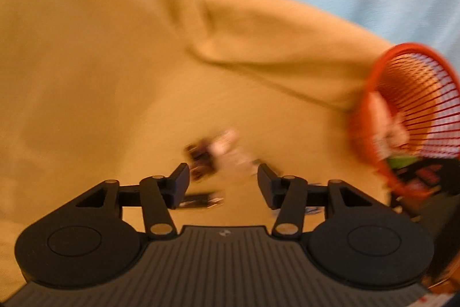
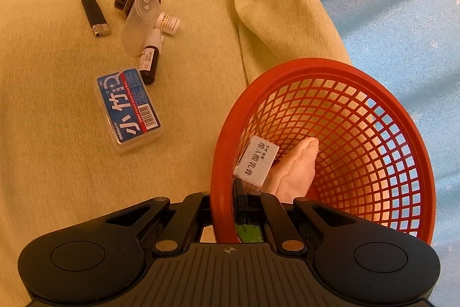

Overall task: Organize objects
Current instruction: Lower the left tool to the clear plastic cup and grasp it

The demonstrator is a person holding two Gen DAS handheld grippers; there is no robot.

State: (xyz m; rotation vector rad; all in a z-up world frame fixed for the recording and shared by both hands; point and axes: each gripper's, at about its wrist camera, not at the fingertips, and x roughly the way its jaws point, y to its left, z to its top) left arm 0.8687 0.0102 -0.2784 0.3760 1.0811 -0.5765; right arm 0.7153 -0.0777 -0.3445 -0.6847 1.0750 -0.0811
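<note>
The right gripper (image 2: 227,199) pinches the red plastic mesh basket's (image 2: 359,76) near rim; hold it steady. The left gripper (image 1: 222,180), jaws wide and empty (view blurred), should straddle one small dark brown bottle (image 2: 150,64) on the yellow-green blanket (image 2: 57,134).

the left wrist view is smeared by motion: the small items (image 1: 214,156) ahead of the fingers (image 1: 181,186) cannot be told apart. the red basket (image 1: 408,117) is cut by the right edge, its contents blurred.
</note>
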